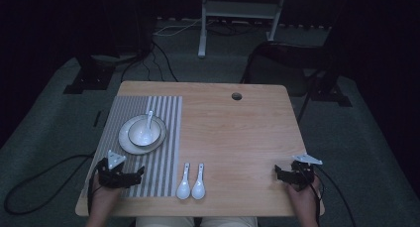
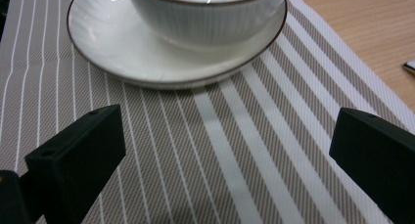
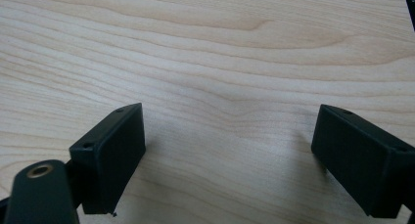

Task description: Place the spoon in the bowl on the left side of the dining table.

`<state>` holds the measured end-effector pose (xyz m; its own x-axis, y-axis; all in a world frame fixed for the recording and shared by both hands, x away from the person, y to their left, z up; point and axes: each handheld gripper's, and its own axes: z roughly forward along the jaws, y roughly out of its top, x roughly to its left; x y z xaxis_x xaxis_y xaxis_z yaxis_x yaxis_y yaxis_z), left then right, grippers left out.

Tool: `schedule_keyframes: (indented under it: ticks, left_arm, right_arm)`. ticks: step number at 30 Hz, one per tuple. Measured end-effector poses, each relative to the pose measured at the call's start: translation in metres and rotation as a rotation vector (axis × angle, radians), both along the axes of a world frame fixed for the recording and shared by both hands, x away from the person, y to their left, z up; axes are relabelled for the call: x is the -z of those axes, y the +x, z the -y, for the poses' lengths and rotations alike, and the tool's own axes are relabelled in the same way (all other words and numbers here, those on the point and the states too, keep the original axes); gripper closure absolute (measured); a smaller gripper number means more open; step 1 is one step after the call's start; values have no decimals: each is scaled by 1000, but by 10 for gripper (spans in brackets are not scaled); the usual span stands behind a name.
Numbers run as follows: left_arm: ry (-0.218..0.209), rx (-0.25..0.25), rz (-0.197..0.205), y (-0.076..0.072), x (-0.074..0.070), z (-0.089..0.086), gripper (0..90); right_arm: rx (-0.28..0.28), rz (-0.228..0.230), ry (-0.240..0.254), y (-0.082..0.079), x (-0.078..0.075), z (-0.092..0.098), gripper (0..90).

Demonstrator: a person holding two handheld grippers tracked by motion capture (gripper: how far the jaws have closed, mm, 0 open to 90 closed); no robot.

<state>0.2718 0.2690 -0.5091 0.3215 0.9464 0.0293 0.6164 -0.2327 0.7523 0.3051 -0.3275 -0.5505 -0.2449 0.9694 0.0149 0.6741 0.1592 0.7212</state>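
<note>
The left tongs (image 2: 220, 150) hang spread over the striped placemat (image 2: 215, 136), holding nothing, just short of the saucer (image 2: 122, 53) that carries the bowl (image 2: 205, 18). In the high view one spoon (image 1: 148, 123) already sits in that bowl, while two more spoons (image 1: 191, 182) lie side by side on the desk (image 1: 237, 133), right of the saucer and nearer the person; by my reading, the work is barely begun. The right tongs (image 3: 227, 150), spread and empty, rest low over bare wood, well right of the saucer.
</note>
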Motion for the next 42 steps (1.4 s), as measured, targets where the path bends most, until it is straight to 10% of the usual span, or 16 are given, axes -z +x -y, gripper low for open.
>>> schedule_keyframes:
  ticks: [42]
  left_arm:
    - [-6,-118,-64,-54,34,-57,2]
  right_arm:
    - [2,0,0,0,0,0,120]
